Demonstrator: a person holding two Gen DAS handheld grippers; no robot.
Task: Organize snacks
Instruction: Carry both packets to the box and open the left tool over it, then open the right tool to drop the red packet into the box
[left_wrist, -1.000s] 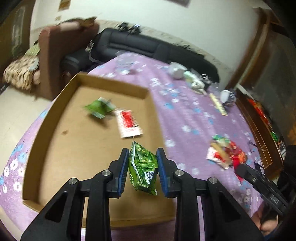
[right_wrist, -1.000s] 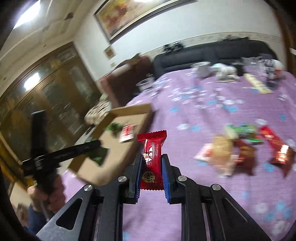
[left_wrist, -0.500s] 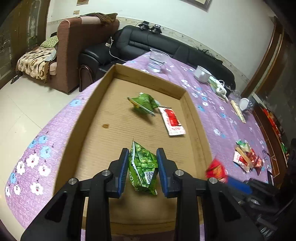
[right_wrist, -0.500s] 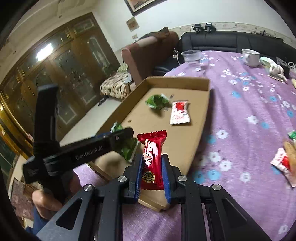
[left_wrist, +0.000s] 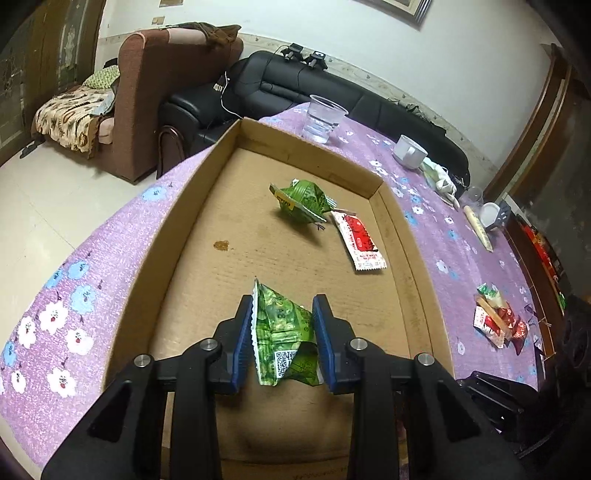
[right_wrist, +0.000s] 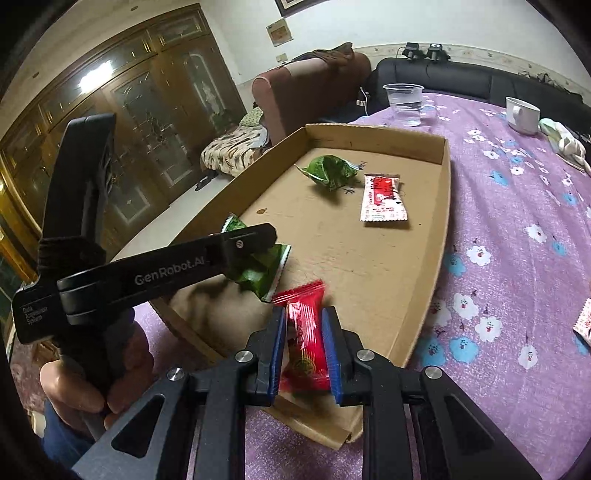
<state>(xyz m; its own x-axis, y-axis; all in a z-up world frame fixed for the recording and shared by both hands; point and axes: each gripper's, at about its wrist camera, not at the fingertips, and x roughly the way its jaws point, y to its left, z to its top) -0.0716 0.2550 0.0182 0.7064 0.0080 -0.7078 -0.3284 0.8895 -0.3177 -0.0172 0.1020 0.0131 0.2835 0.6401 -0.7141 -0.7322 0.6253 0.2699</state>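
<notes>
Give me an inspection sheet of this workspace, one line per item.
Surface: table under a purple flowered cloth.
Job's things: cardboard tray holding a green packet and a red-and-white packet; loose snack pile on the cloth, outside the tray.
Clutter: plastic cup, white mug, other small items at the far end.
Grippers: left gripper shut on a green snack bag over the tray; right gripper shut on a red snack packet at the tray's near edge.
Cables: a white cable on the black sofa.
Surroundings: brown armchair, wooden cabinet.
</notes>
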